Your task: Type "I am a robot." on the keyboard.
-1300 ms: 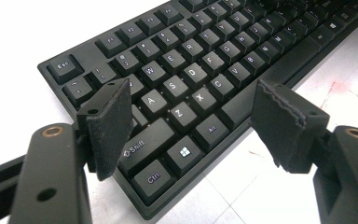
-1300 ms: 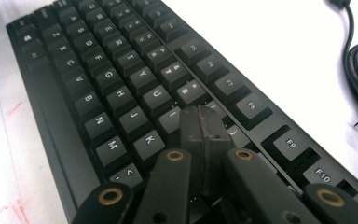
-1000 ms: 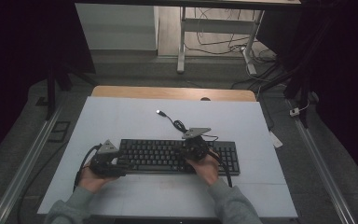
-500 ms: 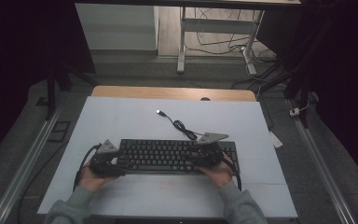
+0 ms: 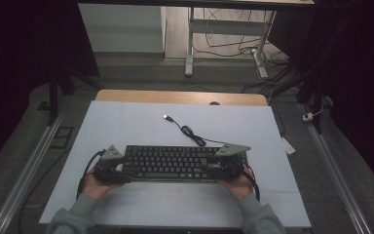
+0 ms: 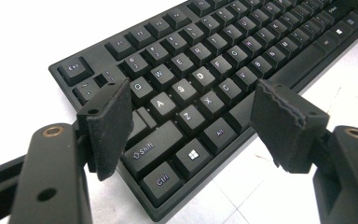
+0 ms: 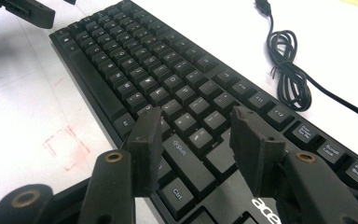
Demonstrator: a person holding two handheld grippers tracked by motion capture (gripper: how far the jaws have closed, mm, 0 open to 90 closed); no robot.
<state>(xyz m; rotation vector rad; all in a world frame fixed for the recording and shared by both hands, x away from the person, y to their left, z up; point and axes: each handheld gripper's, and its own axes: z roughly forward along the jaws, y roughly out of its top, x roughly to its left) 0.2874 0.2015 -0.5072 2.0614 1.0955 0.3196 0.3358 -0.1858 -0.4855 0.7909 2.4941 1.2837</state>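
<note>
Black plastic, flat and full-sized, the computer keyboard (image 5: 175,163) lies lengthwise across the near half of the pale grey table top (image 5: 126,122), its long edges parallel to the table's front edge. Its thin black cable (image 5: 190,130) runs away from the rear edge in a small coil, the plug lying free on the table. The left gripper (image 6: 191,116) hangs over the keyboard's left end, jaws wide apart above the shift and letter keys, nothing between the pads. The right gripper (image 7: 193,140) sits over the right end by the right shift key; its jaws have just been opening and stand apart with nothing clamped. A faint red square mark (image 7: 67,147) shows on the table just in front of the keyboard.
</note>
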